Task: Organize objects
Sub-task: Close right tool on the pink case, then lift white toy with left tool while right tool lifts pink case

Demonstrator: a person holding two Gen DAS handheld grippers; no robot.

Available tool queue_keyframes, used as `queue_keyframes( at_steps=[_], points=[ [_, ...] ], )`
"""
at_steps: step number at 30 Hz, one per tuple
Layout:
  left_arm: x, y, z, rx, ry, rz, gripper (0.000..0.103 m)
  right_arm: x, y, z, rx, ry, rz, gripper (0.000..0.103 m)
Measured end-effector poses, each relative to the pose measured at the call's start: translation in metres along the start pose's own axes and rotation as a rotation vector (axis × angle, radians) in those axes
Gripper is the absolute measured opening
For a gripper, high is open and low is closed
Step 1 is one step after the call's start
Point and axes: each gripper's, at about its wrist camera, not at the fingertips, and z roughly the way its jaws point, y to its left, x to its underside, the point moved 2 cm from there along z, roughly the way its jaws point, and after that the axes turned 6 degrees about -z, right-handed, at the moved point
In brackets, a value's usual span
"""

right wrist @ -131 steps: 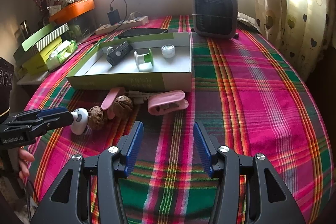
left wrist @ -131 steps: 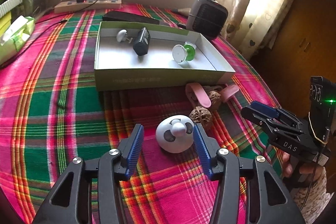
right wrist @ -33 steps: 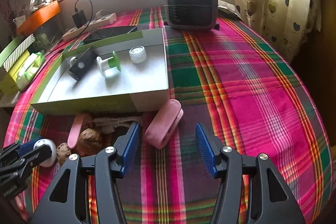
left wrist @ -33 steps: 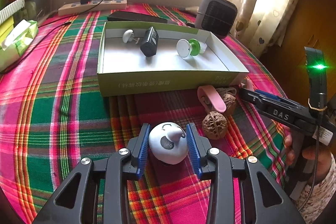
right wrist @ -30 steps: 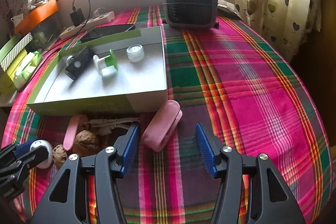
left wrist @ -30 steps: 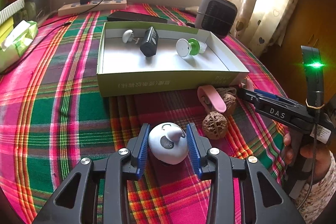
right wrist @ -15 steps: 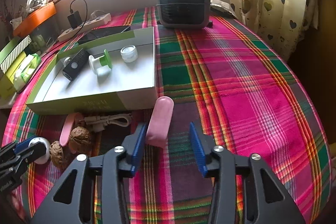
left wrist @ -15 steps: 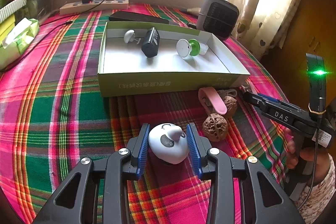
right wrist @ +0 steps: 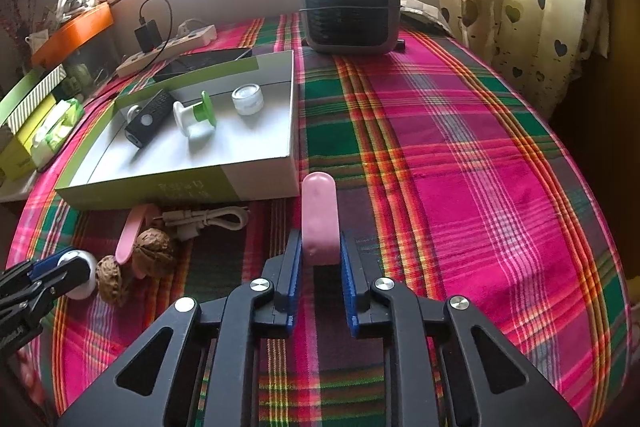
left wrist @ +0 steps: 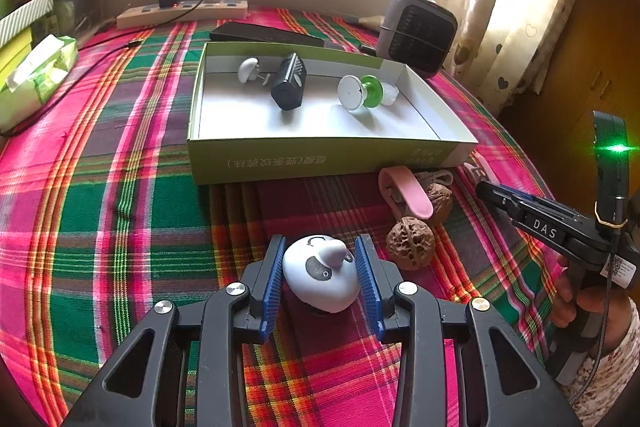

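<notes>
My left gripper (left wrist: 320, 251) is shut on a white round panda-faced toy (left wrist: 320, 277) that rests on the plaid cloth in front of the green-walled box (left wrist: 320, 159). My right gripper (right wrist: 320, 247) is shut on a pink oblong case (right wrist: 319, 211), which points away from me along the fingers, just right of the box's near corner (right wrist: 260, 179). Two walnuts (left wrist: 410, 243) (left wrist: 440, 199), a pink clip (left wrist: 408, 193) and a white cable (right wrist: 208, 217) lie loose between the grippers. Inside the box sit a black device (left wrist: 289, 87), a white-and-green spool (left wrist: 360, 91), a small white jar (right wrist: 248, 99) and a white knob (left wrist: 248, 70).
A grey fan heater (right wrist: 350, 7) stands behind the box on the right. A power strip (left wrist: 182, 13) with a charger and a dark flat device (left wrist: 264, 34) lie at the back. Tissue pack and boxes (left wrist: 36, 75) sit at the left edge. A curtain (right wrist: 520, 7) hangs at right.
The right jaws have closed onto the pink case, which swung from slanted to lengthwise between them. The left gripper, open several seconds ago, has kept its hold on the white toy.
</notes>
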Motion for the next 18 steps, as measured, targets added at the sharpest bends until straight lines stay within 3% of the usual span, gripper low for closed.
queue_keyframes(
  at_steps=[18],
  points=[
    [0.0006,-0.0021,-0.0006,-0.005,-0.002,0.005,0.033,0.0036,0.0036,-0.0045,-0.020,-0.010,-0.011,0.019]
  ],
)
